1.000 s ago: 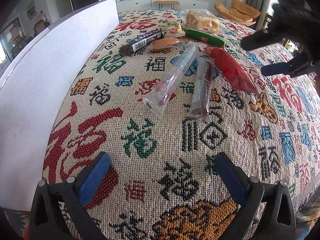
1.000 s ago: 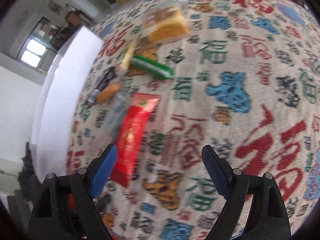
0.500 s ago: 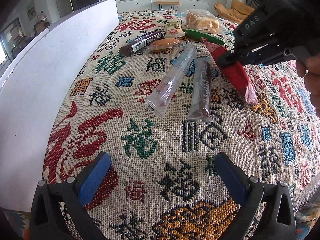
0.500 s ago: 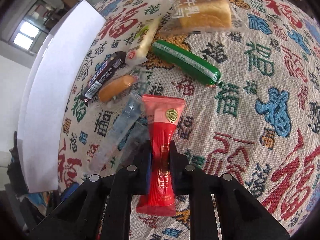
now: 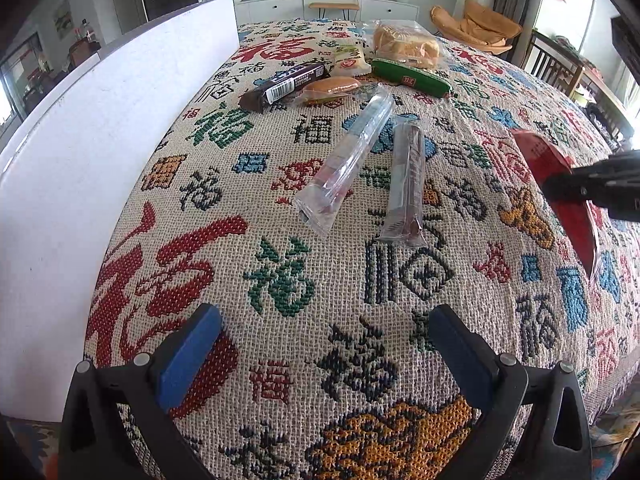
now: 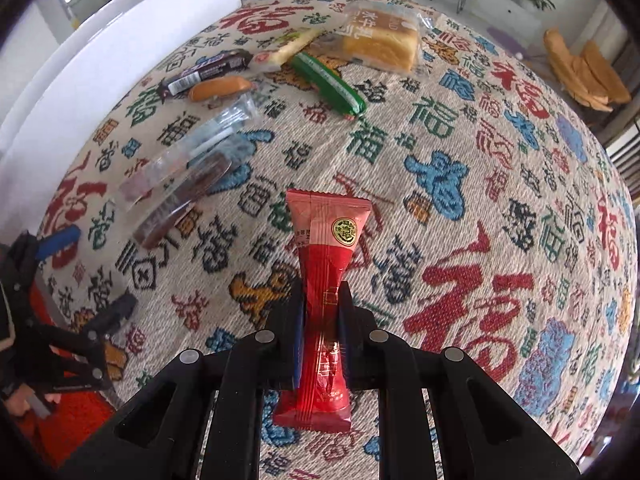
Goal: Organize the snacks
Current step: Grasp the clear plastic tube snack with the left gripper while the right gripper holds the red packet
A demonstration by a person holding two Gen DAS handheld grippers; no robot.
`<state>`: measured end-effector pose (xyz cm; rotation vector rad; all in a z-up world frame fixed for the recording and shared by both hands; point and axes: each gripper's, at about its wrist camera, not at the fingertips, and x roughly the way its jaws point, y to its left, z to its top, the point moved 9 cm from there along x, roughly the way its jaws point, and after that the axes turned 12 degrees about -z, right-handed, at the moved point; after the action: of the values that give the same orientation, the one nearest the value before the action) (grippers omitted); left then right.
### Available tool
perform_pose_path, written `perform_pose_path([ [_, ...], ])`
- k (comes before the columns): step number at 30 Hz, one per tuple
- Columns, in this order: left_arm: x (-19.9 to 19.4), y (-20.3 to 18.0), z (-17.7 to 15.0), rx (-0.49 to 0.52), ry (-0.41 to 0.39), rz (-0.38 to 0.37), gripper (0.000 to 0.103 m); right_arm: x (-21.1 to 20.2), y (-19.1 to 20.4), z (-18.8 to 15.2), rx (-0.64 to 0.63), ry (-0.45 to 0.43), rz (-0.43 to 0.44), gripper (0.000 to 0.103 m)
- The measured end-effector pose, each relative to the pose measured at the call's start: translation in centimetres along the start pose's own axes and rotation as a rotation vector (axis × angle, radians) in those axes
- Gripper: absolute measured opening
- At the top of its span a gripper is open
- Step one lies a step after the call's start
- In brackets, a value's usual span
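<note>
- Right claw (image 6: 320,336) pinching the red packet (image 6: 324,280) mid-length, holding it just above the patterned surface (image 5: 400,280), off to the right of the others.
- Looking light, crinkly, slippery; gripping the flat middle seems safest.
- Left claw (image 5: 320,348) hanging spread, gripping nothing.
- Counting eight snacks: one red packet in hand, seven lying on the surface.

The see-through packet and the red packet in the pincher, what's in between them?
In the left wrist view, a brown stick in clear wrap lies between the see-through packet and the red packet clamped in the right gripper.
</note>
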<state>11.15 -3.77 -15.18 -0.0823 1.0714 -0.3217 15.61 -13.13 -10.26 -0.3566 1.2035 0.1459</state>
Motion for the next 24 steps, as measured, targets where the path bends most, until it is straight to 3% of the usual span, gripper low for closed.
perform_pose_path([
  [4,-2.6,0.8,1.8,-0.067,-0.072,-0.142,0.103,-1.5,0.0,-1.0,0.070,-0.062,0.066,0.015],
  [8,-4.5,2.2,5.6,-0.013,-0.111,-0.092,0.103,-2.1,0.0,-1.4,0.158,-0.091,0.162,0.015],
  [13,-1.8,1.9,9.4,0.038,-0.016,-0.104,0.102,-2.2,-0.2,-2.3,0.228,-0.094,0.237,0.015],
  [16,1.1,0.9,9.5,0.103,0.066,-0.095,0.083,-2.5,-0.6,-2.9,0.257,-0.101,0.251,0.015],
  [18,2.7,0.9,9.0,0.089,0.114,-0.079,0.054,-2.5,-0.8,-3.5,0.276,-0.101,0.264,0.015],
  [23,3.7,0.3,9.3,0.042,0.111,-0.110,0.039,-2.2,-1.1,-5.0,0.300,-0.091,0.278,0.016],
  [24,3.8,-0.3,9.1,0.070,0.119,-0.110,0.027,-2.1,-1.1,-5.2,0.305,-0.087,0.280,0.016],
])
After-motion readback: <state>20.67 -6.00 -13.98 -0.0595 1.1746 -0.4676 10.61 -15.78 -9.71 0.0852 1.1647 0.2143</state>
